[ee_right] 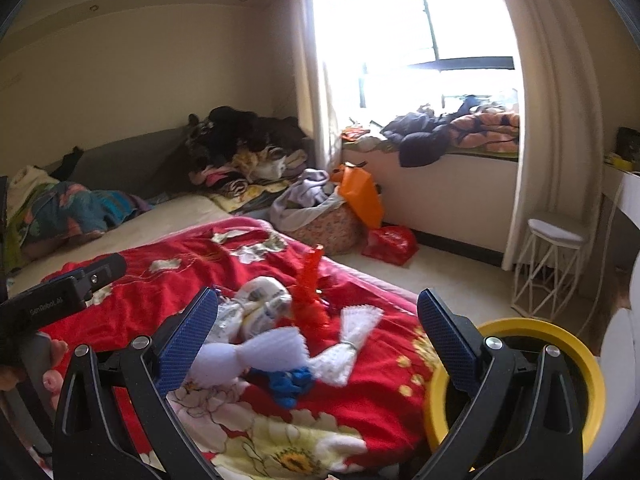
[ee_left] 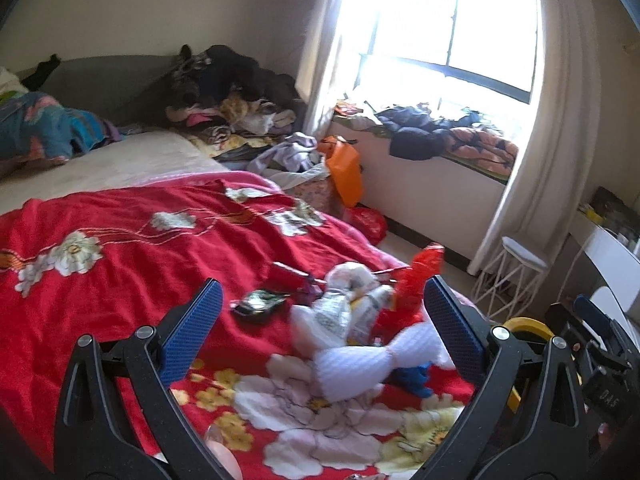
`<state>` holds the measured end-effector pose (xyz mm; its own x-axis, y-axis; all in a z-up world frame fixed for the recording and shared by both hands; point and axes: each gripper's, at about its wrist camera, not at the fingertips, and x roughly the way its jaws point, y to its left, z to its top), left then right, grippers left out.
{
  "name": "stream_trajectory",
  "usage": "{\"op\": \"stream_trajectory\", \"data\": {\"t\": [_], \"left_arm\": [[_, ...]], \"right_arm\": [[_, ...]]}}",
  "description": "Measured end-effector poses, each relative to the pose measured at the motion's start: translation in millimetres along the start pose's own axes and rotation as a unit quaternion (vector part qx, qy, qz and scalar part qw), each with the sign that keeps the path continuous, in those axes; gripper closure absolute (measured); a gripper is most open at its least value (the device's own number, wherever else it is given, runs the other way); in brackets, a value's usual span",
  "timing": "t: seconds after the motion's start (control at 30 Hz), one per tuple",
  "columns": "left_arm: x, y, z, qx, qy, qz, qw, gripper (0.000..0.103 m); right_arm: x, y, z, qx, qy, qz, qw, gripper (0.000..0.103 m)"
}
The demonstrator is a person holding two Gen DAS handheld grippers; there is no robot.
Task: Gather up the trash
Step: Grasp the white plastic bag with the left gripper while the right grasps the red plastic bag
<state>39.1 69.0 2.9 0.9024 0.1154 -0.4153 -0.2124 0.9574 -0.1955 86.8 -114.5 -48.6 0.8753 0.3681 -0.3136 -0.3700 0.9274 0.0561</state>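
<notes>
Both the left gripper (ee_left: pixel 320 320) and right gripper (ee_right: pixel 318 330) hung wide open, empty, over light, crushable white foam netting (ee_right: pixel 288 350), probably best pinched at its cinched middle.

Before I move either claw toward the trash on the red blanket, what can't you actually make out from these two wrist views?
- Yellow bin: inside hidden by the right claw arm and the frame edge in the right wrist view; only a sliver shows in the left.
- White foam wrap: motion-blurred in both views.
- Blue scrap: partly under the foam wrap.
- Dark wrapper: print too small; absent from the right view.
- Left claw: open, nothing gripped.
</notes>
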Motion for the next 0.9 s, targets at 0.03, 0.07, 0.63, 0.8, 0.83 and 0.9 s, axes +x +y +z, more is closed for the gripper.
{"op": "stream_trajectory", "data": {"t": [0.03, 0.07, 0.63, 0.8, 0.83, 0.9], "left_arm": [[1.4, 6.1, 1.1, -0.005, 0.001, 0.002, 1.0, 0.01], [1.4, 9.6, 2.3, -0.007, 0.002, 0.003, 1.0, 0.01], [71.5, 39.1, -0.6, -0.029, 0.085, -0.054, 0.9945, 0.01], [103.5, 37.7, -12.3, -0.051, 0.133, -0.068, 0.9874, 0.012], [108.8, 37.7, -14.4, -0.054, 0.141, -0.07, 0.9861, 0.016], [120.4, 37.4, -20.4, -0.061, 0.156, -0.067, 0.9836, 0.02]], "right_arm": [[5.1, 2.5, 2.1, -0.004, 0.001, 0.005, 1.0, 0.006], [9.0, 3.0, 4.0, -0.006, 0.003, 0.008, 1.0, 0.006], [129.6, -9.8, 18.0, 0.028, 0.104, 0.028, 0.994, 0.008], [164.8, -9.2, 15.1, 0.029, 0.144, 0.037, 0.988, 0.029], [170.7, -7.9, 13.9, 0.027, 0.152, 0.038, 0.987, 0.031], [182.4, -6.6, 11.1, 0.026, 0.167, 0.041, 0.985, 0.038]]}}
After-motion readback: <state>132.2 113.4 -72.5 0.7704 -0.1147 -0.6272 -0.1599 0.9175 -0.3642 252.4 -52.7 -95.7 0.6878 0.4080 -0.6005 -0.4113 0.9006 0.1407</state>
